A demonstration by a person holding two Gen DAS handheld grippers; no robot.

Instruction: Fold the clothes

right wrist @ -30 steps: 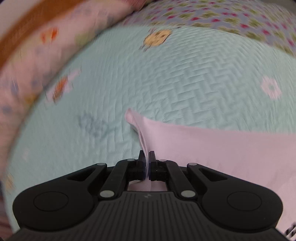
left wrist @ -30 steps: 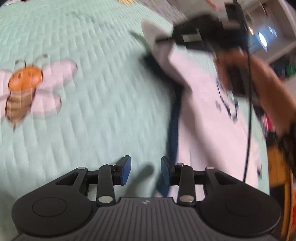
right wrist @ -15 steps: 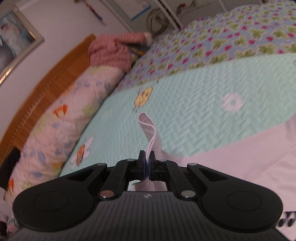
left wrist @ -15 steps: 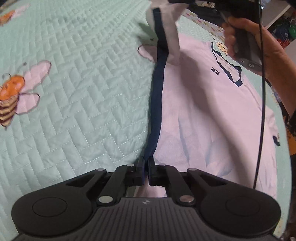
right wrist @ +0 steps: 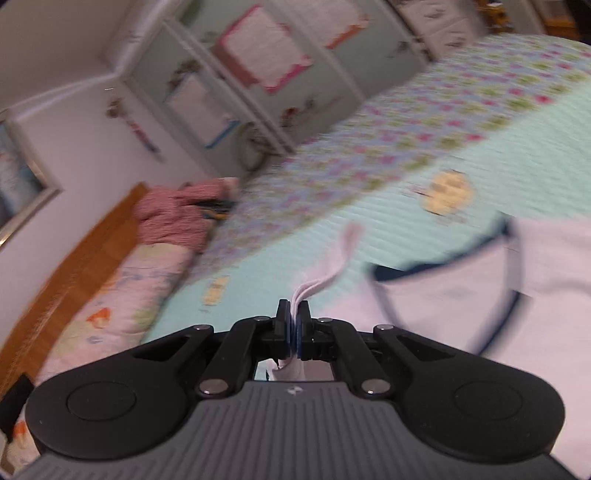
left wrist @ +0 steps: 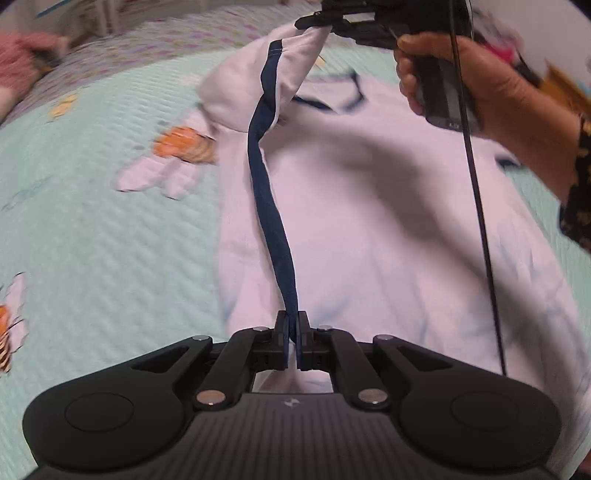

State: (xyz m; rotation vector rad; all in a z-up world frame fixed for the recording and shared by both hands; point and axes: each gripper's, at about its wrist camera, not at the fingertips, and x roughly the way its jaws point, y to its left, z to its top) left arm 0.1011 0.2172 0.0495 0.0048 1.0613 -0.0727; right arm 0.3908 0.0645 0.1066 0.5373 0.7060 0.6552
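A white T-shirt (left wrist: 388,229) with navy collar and navy side stripe (left wrist: 269,192) lies on the mint quilted bedspread (left wrist: 92,229). My left gripper (left wrist: 292,325) is shut on the shirt's striped side edge near the hem. My right gripper (left wrist: 321,22), seen at the top of the left wrist view, is shut on the sleeve end and holds it up. In the right wrist view the right gripper (right wrist: 294,317) pinches white fabric; the shirt's navy collar (right wrist: 509,273) lies to the right.
A hand (left wrist: 480,70) holds the right gripper, its cable (left wrist: 480,206) hanging over the shirt. A wooden headboard (right wrist: 74,266), pillow (right wrist: 122,295) and pink garment (right wrist: 173,218) are at the left. A floral cover (right wrist: 406,125) and cupboards (right wrist: 277,66) lie beyond.
Both grippers have lifted the shirt's left edge and carried it rightward over the shirt's body. The left gripper, open one second ago, shut on the striped edge.
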